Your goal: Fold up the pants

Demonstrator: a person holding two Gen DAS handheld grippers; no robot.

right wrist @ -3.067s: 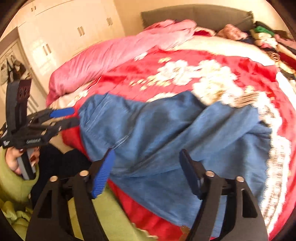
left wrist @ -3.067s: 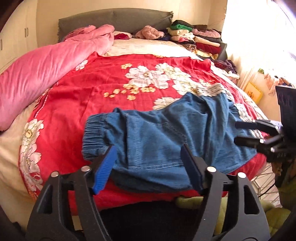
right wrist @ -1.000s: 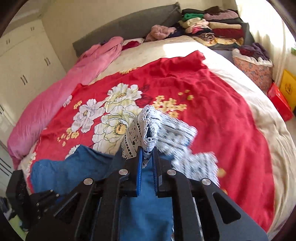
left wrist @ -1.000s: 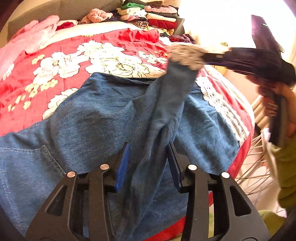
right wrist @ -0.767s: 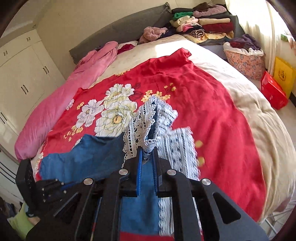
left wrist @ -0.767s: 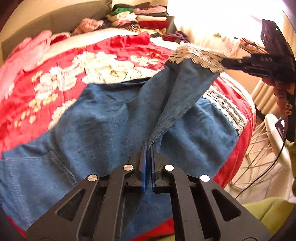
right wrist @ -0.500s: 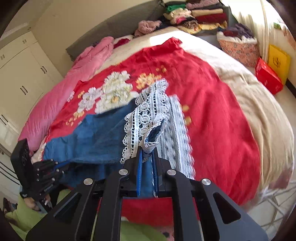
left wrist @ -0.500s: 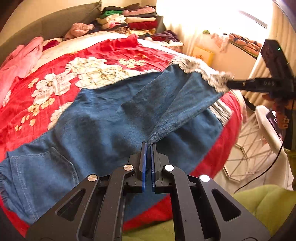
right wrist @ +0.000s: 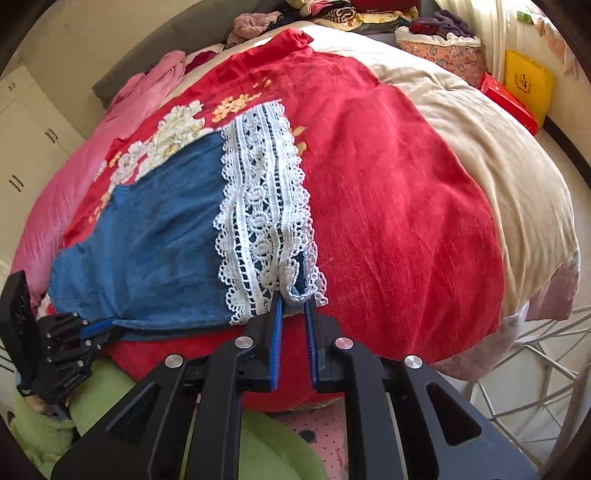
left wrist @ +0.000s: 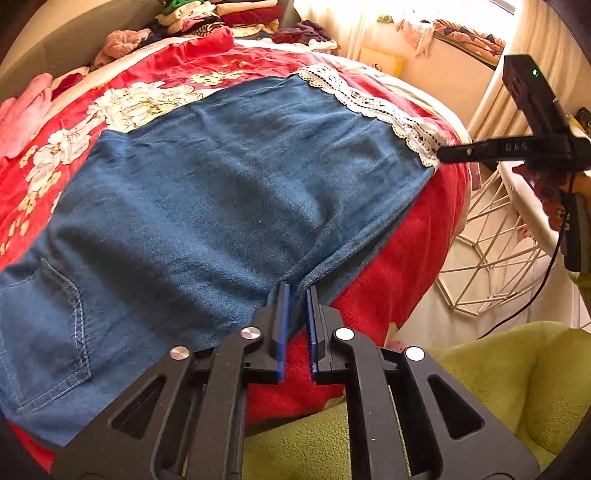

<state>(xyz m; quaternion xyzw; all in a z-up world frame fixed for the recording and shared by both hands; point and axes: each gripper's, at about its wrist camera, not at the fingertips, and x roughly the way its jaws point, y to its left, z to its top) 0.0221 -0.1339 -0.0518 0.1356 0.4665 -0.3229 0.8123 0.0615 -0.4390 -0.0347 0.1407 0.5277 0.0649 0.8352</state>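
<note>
Blue denim pants [left wrist: 207, 206] with white lace hems [right wrist: 266, 206] lie folded lengthwise on the red floral bedspread [right wrist: 388, 192]. My left gripper [left wrist: 296, 291] is nearly shut at the near edge of the pants, mid-leg, with the cloth edge at its fingertips. My right gripper [right wrist: 293, 299] is nearly shut on the near corner of the lace hem; it also shows in the left wrist view [left wrist: 443, 154]. The left gripper shows in the right wrist view [right wrist: 99, 326] at the pants' near edge.
A pink duvet [right wrist: 74, 177] lies along the bed's far side. Stacked clothes [left wrist: 221, 14] sit at the head. A white wire basket [left wrist: 495, 236] stands beside the bed. Red and yellow boxes [right wrist: 517, 96] lie on the floor. Green fleece [left wrist: 480, 387] is below the grippers.
Both grippers pulled the lifted top leg toward the near edge and lowered it flat over the other leg. Their jaws have parted slightly.
</note>
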